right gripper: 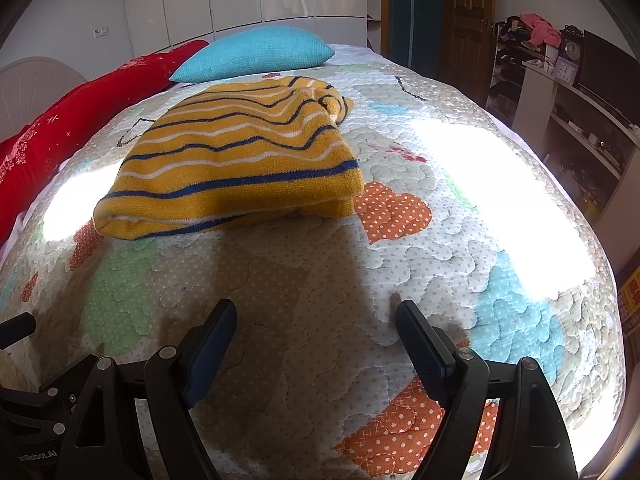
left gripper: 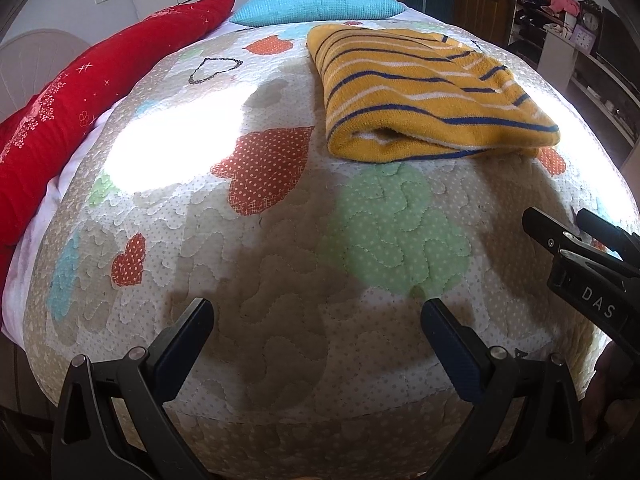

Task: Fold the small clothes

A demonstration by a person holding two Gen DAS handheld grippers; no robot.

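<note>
A yellow knitted garment with blue and white stripes point(left gripper: 424, 92) lies folded on the quilted bed cover point(left gripper: 280, 264). It also shows in the right wrist view point(right gripper: 240, 160), left of centre. My left gripper point(left gripper: 318, 320) is open and empty, low over the cover, well short of the garment. My right gripper point(right gripper: 314, 322) is open and empty, also short of the garment. The right gripper shows at the right edge of the left wrist view point(left gripper: 568, 224).
A red blanket point(left gripper: 80, 108) lies along the bed's left side. A turquoise pillow point(left gripper: 320, 2) sits at the head. Shelves with clutter point(right gripper: 568, 92) and a wooden door point(right gripper: 468, 20) stand to the right. Bright sun patches fall on the cover.
</note>
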